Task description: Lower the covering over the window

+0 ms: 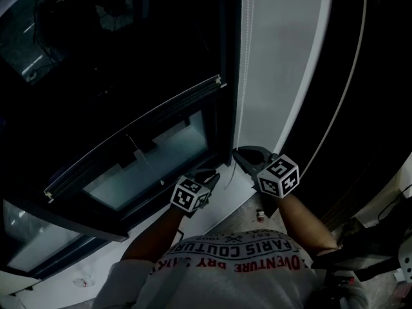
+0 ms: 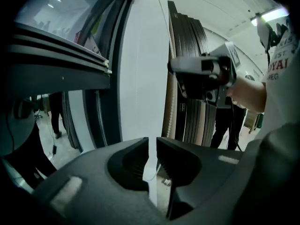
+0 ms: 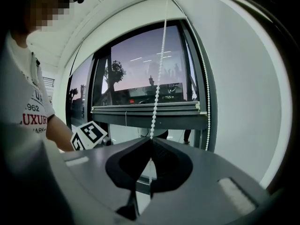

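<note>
The bead chain (image 3: 160, 74) is pinched between the pressed-together jaws of the right gripper (image 3: 151, 140) and stretched straight up from them. The left gripper (image 2: 152, 143) is held spread just beside it, with a thin white cord (image 2: 156, 166) seen unpressed in its gap. The blind (image 3: 145, 108) is hung ahead of the right gripper, partway down the window (image 3: 140, 69)

Dark panels (image 2: 188, 55) stacked beside white wall (image 2: 140, 69).

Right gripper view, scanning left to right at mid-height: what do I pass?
shirt → marker cube → bead chain → second chain strand → wall
</note>
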A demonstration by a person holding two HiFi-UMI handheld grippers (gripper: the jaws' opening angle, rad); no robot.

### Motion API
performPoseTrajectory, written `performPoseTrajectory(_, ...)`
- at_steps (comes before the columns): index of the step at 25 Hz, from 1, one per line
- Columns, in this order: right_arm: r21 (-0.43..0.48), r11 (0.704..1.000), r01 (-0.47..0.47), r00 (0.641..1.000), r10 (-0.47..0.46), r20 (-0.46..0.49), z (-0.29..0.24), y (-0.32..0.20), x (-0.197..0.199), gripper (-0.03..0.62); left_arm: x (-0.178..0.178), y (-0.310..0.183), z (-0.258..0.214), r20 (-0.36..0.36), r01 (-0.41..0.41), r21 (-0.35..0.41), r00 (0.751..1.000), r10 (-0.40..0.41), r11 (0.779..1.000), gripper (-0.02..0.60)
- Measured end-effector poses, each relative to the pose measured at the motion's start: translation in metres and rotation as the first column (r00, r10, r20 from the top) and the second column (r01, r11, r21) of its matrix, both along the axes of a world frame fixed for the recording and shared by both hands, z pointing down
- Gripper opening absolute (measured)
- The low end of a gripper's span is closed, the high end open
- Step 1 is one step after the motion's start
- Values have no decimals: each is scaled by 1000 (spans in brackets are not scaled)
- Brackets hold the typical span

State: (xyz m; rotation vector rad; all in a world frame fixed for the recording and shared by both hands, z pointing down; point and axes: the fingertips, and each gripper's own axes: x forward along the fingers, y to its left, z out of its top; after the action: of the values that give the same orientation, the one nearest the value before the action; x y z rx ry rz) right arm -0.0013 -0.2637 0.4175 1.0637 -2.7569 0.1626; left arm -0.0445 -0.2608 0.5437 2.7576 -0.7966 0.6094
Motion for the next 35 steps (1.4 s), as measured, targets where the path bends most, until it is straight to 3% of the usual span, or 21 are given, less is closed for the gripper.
performPoseTrajectory(4, 8, 1000, 3, 1000, -3, -1, 1, 0, 1, 2, -1, -19, -64, -148, 6, 16, 989, -4, 1000, 57)
performPoseTrajectory(7, 8, 1000, 14, 1000, -14, 6, 2, -1, -2, 2, 7, -29, -132, -251, -25, 78, 967, 44, 997, 57)
performPoseTrajectory(11, 4, 1000, 23, 1000, -23, 3, 4, -2, -3, 2, 23, -31, -213, -311, -68, 184, 942, 124, 981, 57)
performPoseTrajectory(16, 4, 999, 40, 999, -40, -1, 3, -1, -5, 2, 48, -33, -275, -340, -130, 216, 919, 199, 968, 64)
performPoseTrajectory(21, -5, 999, 54, 999, -54, 6, 3, -3, -5, 2, 69, -31, -301, -328, -183, 225, 911, 251, 957, 66)
performPoseTrajectory(26, -9, 998, 66, 998, -66, 6, 6, -7, -4, 2, 72, -40, -306, -343, -153, 215, 913, 221, 965, 60)
performPoseTrajectory(28, -10, 998, 66, 998, -66, 11, 6, -8, -3, 2, 73, -41, -306, -358, -147, 206, 909, 214, 967, 9)
performPoseTrajectory(35, -15, 997, 82, 997, -82, 12, 8, -19, 9, 2, 79, -48, -305, -359, -114, 213, 915, 186, 970, 8)
